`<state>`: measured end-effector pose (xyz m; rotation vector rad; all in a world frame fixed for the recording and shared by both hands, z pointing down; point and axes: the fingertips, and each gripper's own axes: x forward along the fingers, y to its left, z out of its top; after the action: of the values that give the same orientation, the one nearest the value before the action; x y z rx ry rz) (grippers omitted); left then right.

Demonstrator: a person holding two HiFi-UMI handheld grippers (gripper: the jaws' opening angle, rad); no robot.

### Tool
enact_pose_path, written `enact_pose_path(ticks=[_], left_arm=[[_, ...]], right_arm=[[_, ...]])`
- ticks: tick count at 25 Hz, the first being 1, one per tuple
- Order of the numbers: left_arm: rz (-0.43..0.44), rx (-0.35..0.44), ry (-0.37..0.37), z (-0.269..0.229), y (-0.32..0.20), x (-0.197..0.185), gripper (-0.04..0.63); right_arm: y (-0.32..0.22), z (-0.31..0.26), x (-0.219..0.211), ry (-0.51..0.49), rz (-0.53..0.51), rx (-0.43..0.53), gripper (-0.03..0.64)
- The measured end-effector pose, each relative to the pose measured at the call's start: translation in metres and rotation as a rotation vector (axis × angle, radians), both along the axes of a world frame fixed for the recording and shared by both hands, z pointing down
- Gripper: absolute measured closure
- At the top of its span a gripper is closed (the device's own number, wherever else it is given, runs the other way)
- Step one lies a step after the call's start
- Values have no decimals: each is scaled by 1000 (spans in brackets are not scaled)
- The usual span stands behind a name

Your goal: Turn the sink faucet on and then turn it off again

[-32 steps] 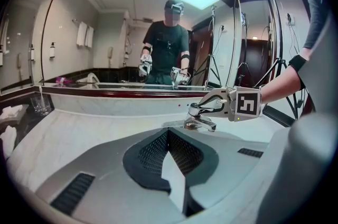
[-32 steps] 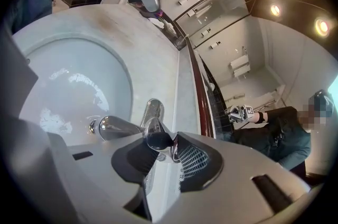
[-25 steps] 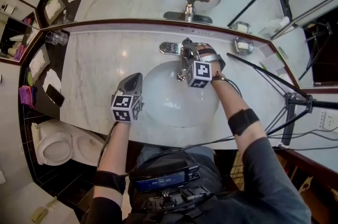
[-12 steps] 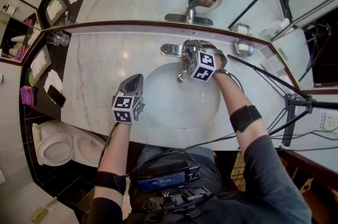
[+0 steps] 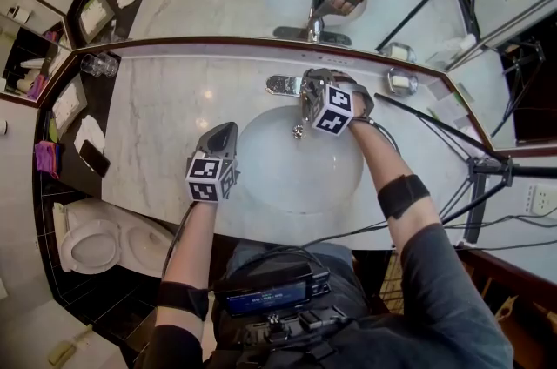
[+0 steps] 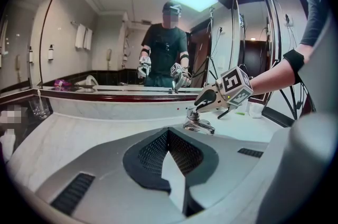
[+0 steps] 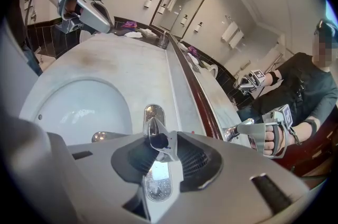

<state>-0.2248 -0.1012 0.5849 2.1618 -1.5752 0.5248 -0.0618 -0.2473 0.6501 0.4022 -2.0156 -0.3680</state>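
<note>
A chrome faucet [image 5: 300,117] stands at the back of the white basin [image 5: 296,176] in the marble counter. My right gripper [image 5: 310,90] reaches over it from the right and is shut on the faucet's lever handle. In the right gripper view the chrome lever [image 7: 153,130] sits pinched between the two pads, with the spout [image 7: 103,137] to its left. I see no stream of water. My left gripper [image 5: 222,130] hovers shut and empty over the basin's left rim; in its own view its closed jaws point at the faucet [image 6: 198,124].
A mirror runs along the counter's back edge. A glass tumbler [image 5: 97,64] stands at the far left, a small dish [image 5: 401,81] at the right. A tripod [image 5: 489,174] stands to the right of the counter, and a toilet [image 5: 94,242] lies below left.
My right gripper has rolled and shifted slightly toward the mirror with the lever still in its jaws. The left gripper has stayed put.
</note>
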Motion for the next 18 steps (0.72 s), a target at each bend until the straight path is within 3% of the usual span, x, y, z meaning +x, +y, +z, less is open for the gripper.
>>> enact_pose_path(ticks=[5,9,17,18], left_arm=[[6,13,0,-7,-1,-1,595],[19,29,-2,-15,-4,1,595],[56,55,0,-27,-9,12,595],[60,58,2,-29,-9,14,595]], right_arm=[[2,-4,4,41,35,52,486],[15,-9,10,48,60,37,485],[47,-41,28,-51,149,20,490],[50,-46,31,-82,175,13,529]])
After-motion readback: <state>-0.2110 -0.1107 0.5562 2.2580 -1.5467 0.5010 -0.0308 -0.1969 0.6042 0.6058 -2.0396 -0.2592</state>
